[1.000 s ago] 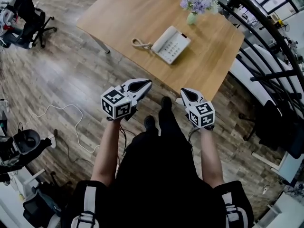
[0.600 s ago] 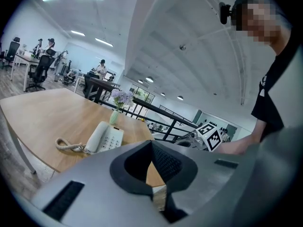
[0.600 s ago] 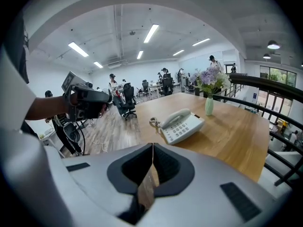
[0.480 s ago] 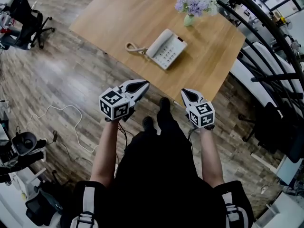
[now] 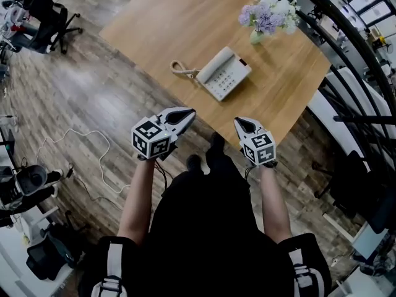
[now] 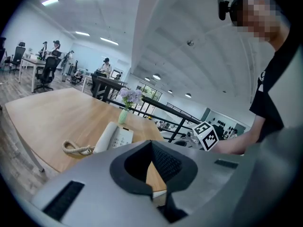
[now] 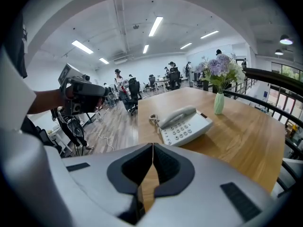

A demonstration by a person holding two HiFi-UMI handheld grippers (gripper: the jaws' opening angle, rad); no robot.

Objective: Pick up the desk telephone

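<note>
Left gripper (image 5: 190, 111) and right gripper (image 5: 237, 122) are both closed on nothing, poised side by side by the table's (image 5: 179, 17) near edge, probably because no reach has begun. The phone (image 5: 224, 73) sits farther in, well apart from both, with flowers (image 5: 266, 16) beyond it.

Grey-brown plank floor (image 5: 93, 98) across left of frame. Light wooden table (image 5: 185, 17) upper centre. Black office chair (image 5: 52, 20) upper left. Black railing (image 5: 352, 67) down right edge. Strip lights (image 7: 155, 26) on white ceiling.
</note>
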